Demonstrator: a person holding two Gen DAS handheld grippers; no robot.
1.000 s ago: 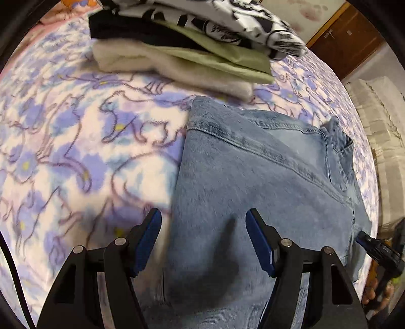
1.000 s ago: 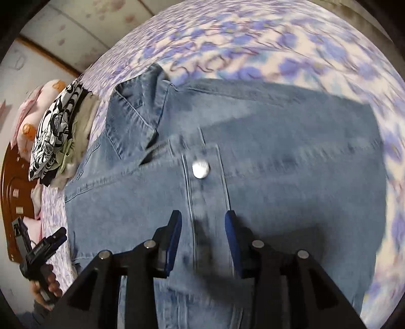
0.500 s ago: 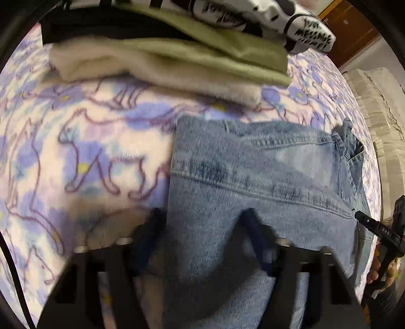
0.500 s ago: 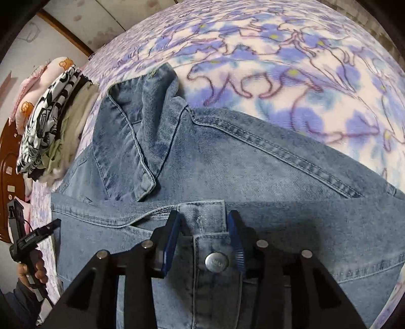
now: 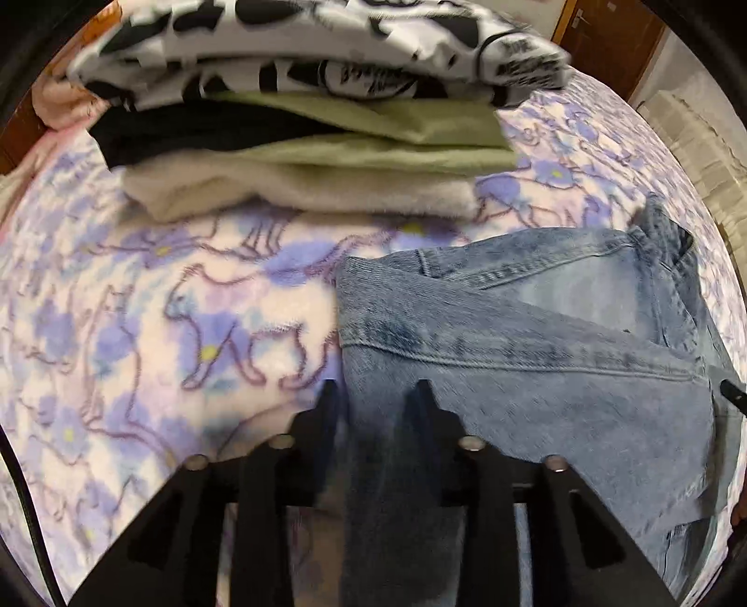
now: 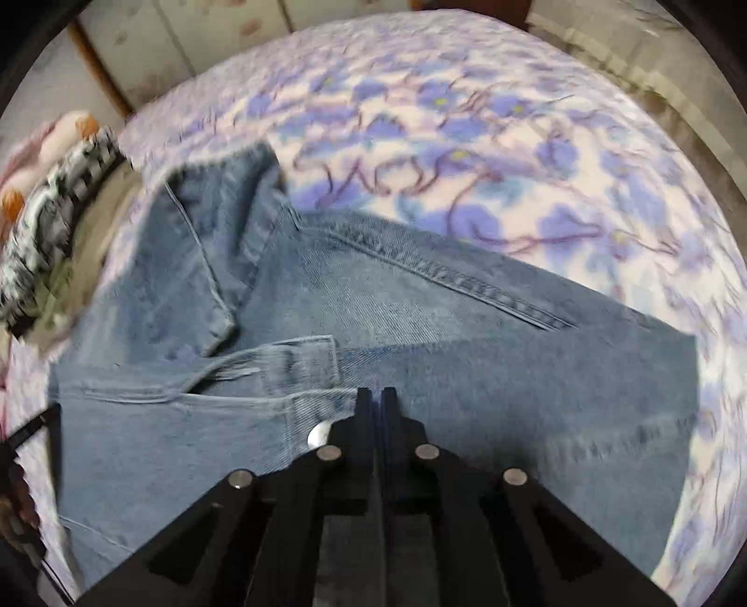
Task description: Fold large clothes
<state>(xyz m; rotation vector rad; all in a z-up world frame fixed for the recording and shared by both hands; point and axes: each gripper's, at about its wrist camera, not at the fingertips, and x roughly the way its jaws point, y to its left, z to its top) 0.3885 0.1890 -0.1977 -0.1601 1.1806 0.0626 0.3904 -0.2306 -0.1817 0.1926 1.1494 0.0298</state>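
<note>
A light-blue denim jacket point(image 5: 513, 373) lies flat on a fleece blanket printed with purple cats. My left gripper point(image 5: 376, 397) stands over the jacket's left edge with a raised strip of denim between its pads; the jaws are opening slightly but still touch the cloth. In the right wrist view the jacket point(image 6: 467, 350) shows its collar point(image 6: 210, 243) and a metal button point(image 6: 320, 433). My right gripper point(image 6: 376, 397) is shut, its tips pinching the button placket just right of that button.
A stack of folded clothes point(image 5: 303, 140), cream, green, black and a black-and-white print, sits just beyond the jacket on the blanket point(image 5: 140, 327). The same stack point(image 6: 51, 224) shows at the left in the right wrist view. A wooden door point(image 5: 607, 37) stands behind.
The left jaws narrowed around the denim edge and moved toward the folded stack. The right jaws slid up the placket past the button and closed on it.
</note>
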